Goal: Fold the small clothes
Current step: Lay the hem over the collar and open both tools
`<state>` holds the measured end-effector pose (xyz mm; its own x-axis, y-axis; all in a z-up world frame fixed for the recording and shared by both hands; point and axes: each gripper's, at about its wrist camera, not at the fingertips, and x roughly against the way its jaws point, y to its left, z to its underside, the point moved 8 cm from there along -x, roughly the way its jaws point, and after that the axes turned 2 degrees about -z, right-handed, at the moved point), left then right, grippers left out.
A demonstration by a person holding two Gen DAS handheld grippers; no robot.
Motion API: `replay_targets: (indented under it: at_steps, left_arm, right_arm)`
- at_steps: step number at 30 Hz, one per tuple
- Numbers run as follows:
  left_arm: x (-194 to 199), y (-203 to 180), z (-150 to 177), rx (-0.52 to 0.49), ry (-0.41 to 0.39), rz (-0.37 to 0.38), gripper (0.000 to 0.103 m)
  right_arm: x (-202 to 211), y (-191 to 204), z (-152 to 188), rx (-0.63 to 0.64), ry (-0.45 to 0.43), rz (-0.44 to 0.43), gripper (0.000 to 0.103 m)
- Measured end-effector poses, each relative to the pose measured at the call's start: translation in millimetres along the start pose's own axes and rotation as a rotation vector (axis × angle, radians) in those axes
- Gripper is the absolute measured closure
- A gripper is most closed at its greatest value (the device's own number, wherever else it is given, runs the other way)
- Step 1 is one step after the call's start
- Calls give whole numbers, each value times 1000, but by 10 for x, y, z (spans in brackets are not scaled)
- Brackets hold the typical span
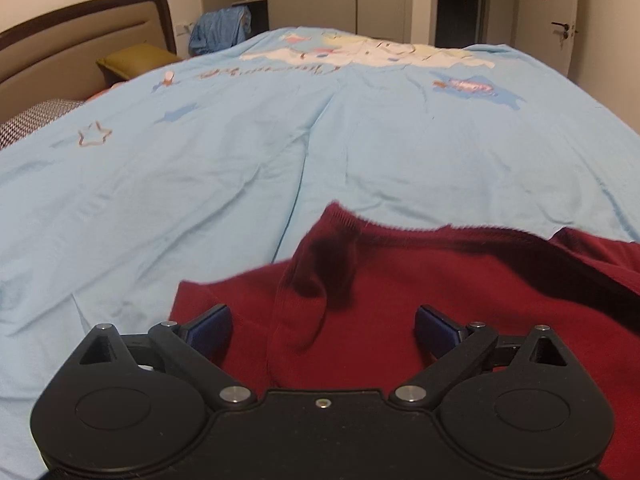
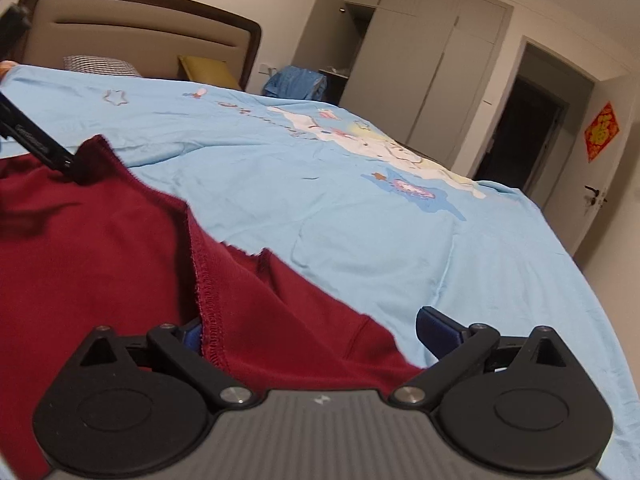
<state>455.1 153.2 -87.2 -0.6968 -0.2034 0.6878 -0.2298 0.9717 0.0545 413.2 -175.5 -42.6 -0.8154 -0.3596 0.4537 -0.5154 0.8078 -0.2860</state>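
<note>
Red garment [image 1: 440, 292] lies on the bed's blue sheet [image 1: 200, 184] — under both grippers. Left gripper [image 1: 323, 326] jaws wide apart, holding nothing. Right gripper [image 2: 308, 330] jaws wide — a seamed fold lies between them, ungripped.

Dim warm indoor light; soft shadows; slight motion blur; fisheye-bent, vignetted corners.

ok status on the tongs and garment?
Left tongs open over dark red knit garment. Right tongs open, seamed hem between the fingers. Light blue bedsheet beneath, no obstruction.
</note>
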Motion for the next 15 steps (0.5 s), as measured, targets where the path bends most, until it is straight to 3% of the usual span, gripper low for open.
replay_targets:
  at_steps: [4,7,11,15]
  left_arm:
    - [-90,3,119,-2,-26,-13,1]
    - [-107,-10,188,-12,-61,-26,1]
    - [-95,-4,237,-12,-94,-24,1]
    - [-100,14,240,-4,-89,-12,1]
  right_arm:
    - [107,20,59,19,-6,9,1]
    - [165,-93,49,-47,-13,34,0]
    - [106,-426,14,-249,8,49,0]
    - [44,-793,-25,-539,-8,-10,0]
